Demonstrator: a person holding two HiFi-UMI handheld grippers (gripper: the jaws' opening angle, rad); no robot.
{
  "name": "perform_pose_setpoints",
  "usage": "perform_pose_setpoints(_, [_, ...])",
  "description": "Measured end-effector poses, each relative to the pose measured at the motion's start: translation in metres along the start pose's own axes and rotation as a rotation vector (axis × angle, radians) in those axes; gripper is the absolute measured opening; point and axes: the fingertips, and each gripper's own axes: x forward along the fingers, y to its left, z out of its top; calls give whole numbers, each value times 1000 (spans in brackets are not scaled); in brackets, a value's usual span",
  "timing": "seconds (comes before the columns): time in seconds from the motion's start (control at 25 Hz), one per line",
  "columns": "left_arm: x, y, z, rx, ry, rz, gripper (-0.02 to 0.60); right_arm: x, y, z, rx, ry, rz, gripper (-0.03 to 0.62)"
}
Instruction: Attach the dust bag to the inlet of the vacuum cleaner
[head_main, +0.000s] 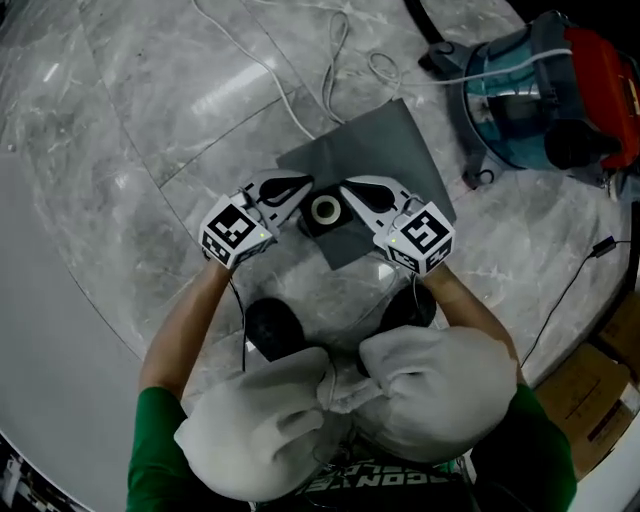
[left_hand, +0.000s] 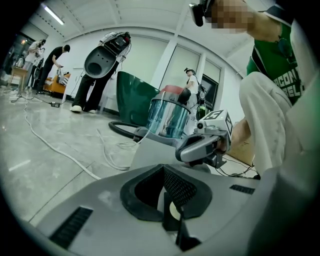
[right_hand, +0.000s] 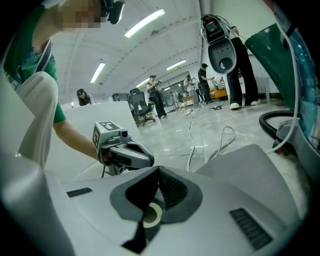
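The grey dust bag (head_main: 385, 150) lies flat on the marble floor, its black collar with a white-rimmed hole (head_main: 325, 211) at the near corner. My left gripper (head_main: 300, 205) and right gripper (head_main: 350, 197) face each other across that collar, each shut on an edge of it. In the left gripper view the collar's ring (left_hand: 173, 211) shows between the closed pads, with the right gripper (left_hand: 202, 146) opposite. In the right gripper view the ring (right_hand: 151, 216) sits under the shut jaws and the left gripper (right_hand: 125, 155) is beyond. The vacuum cleaner (head_main: 545, 95), teal drum with red top, stands off to the far right.
White cables (head_main: 300, 100) loop over the floor beyond the bag. A black cable (head_main: 580, 270) and a cardboard box (head_main: 600, 390) lie to the right. The vacuum's black hose (right_hand: 272, 122) curls beside the bag. Several people (left_hand: 55, 65) stand in the background.
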Motion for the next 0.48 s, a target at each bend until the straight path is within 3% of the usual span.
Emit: perform_pose_setpoints(0.48, [5, -15, -46, 0, 88, -34, 3, 15, 64, -57, -87, 61, 49, 9])
